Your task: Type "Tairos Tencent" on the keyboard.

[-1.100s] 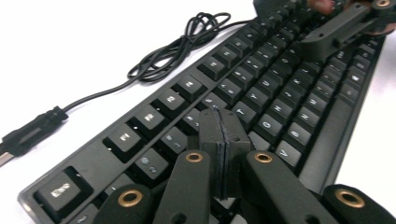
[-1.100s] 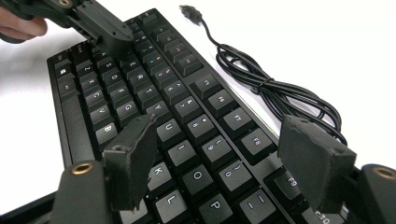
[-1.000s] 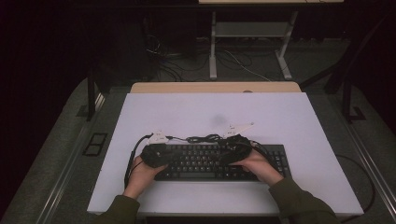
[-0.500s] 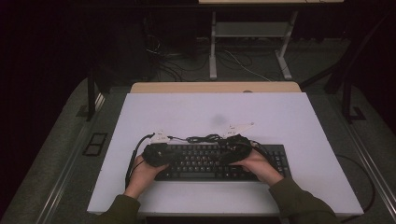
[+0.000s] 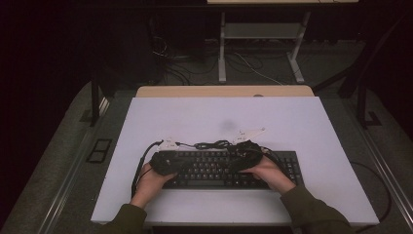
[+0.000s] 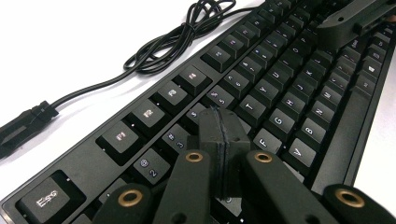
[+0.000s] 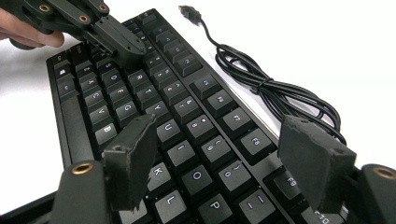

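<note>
Black keyboard [image 5: 224,168] with white legends lay near the white table's [image 5: 292,117] front edge, long axis left–right; left gripper [image 6: 219,140], jaws pressed shut, and right gripper [image 7: 224,163], jaws apart, hovered over its keys

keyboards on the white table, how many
1. A single black keyboard lies near the front edge of the white table, its loose cable bundled just behind it. None looks hidden.

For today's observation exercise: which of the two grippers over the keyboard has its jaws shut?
The left gripper: its pads meet above the keyboard. The right gripper stands open, pads wide apart.
</note>
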### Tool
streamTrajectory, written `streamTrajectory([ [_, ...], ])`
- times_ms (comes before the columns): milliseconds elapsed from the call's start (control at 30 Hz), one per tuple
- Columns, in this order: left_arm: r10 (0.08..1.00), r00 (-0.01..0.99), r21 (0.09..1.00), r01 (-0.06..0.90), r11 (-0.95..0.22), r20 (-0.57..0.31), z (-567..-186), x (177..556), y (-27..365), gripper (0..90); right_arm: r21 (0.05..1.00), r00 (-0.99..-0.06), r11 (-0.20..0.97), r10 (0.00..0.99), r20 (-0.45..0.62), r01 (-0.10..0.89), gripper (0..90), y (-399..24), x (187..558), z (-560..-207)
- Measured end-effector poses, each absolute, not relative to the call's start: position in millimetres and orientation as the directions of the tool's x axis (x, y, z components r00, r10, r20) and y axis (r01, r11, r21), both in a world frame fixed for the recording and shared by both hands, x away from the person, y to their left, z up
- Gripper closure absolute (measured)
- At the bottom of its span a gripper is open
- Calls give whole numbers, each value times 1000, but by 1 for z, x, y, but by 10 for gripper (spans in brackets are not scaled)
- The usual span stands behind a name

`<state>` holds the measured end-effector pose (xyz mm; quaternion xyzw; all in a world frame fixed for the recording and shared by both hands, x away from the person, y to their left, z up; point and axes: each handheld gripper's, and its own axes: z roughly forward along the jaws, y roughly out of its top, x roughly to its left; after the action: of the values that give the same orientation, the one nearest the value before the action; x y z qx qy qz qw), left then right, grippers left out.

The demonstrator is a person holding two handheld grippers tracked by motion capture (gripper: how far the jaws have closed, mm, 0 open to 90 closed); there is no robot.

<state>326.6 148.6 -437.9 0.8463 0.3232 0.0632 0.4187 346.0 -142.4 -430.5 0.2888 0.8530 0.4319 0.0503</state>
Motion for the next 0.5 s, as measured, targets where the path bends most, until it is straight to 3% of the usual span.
streamTrajectory([
  [500, 606, 779, 762, 489, -424, -162, -433, 325, 151, 890, 767, -826, 455, 537, 168, 452, 282, -143, 346, -430],
])
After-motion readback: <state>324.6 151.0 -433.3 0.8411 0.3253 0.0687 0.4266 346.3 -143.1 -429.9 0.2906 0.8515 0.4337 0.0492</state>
